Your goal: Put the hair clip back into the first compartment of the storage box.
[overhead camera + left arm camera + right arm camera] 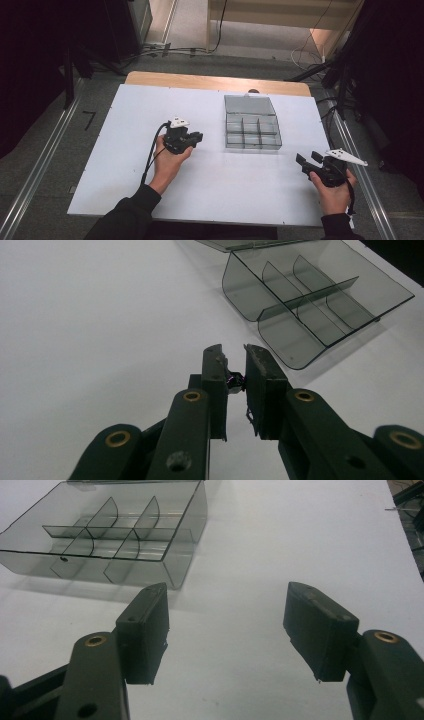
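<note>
The left gripper (192, 137) is clamped on a small dark object (235, 381), pinched between its two pads; the object is too small to identify. This gripper sits just left of the clear divided box (252, 129), which stands on the white table (150, 115) right of centre with its lid open toward the far edge. The compartments appear empty apart from a small dark speck (63, 558). The right gripper (309, 161) rests near the table's right edge, nearer than the box, its jaws set wide apart with nothing between them.
</note>
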